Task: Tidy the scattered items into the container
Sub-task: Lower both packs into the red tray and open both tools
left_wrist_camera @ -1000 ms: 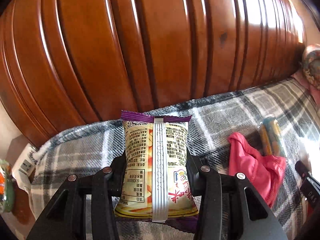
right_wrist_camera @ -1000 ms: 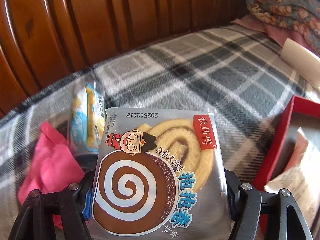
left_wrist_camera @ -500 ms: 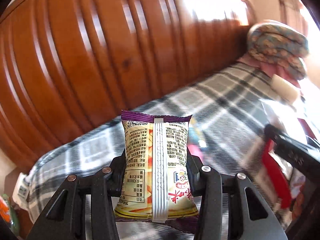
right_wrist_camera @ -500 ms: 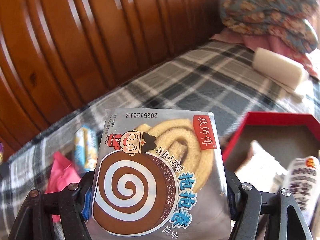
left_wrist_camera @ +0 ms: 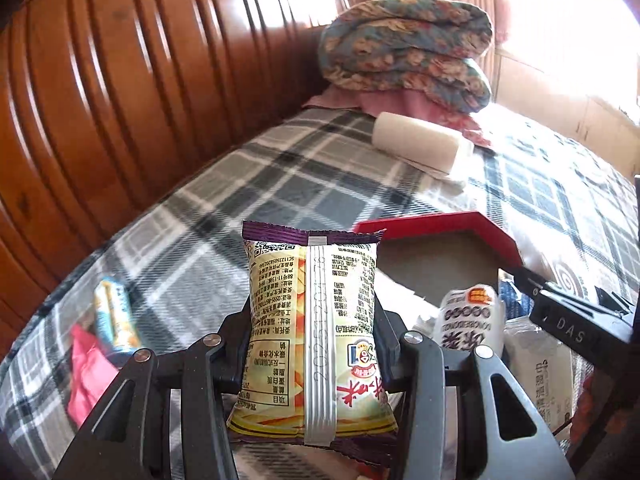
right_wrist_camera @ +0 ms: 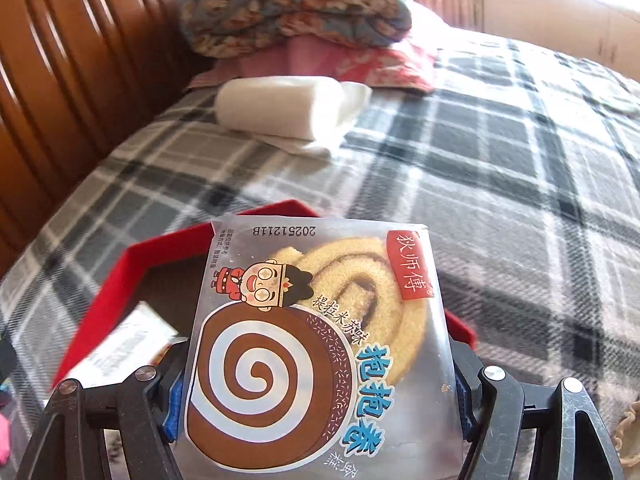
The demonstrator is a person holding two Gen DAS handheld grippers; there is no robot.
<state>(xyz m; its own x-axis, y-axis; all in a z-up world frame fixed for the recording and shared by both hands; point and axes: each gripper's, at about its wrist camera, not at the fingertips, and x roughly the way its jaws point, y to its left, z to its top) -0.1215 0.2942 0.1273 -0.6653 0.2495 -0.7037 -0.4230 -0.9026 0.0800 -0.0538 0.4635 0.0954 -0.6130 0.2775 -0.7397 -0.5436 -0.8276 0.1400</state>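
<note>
Both loads were near the red box [left_wrist_camera: 492, 232]. Left gripper [left_wrist_camera: 312, 344] clamped the chip packet [left_wrist_camera: 312, 320]; right gripper [right_wrist_camera: 316, 376] clamped the roll-cake packet [right_wrist_camera: 316, 320]. Several packets lay boxed already. Blue snack [left_wrist_camera: 114, 316] and pink cloth [left_wrist_camera: 86, 376] remained on the bed.

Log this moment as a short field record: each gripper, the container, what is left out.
left gripper: shut on purple-edged yellow snack packet
right gripper: shut on silver swirl-cake packet
container: red hexagonal box on plaid blanket, packets already inside
left out: pink cloth, blue-yellow packet
</note>
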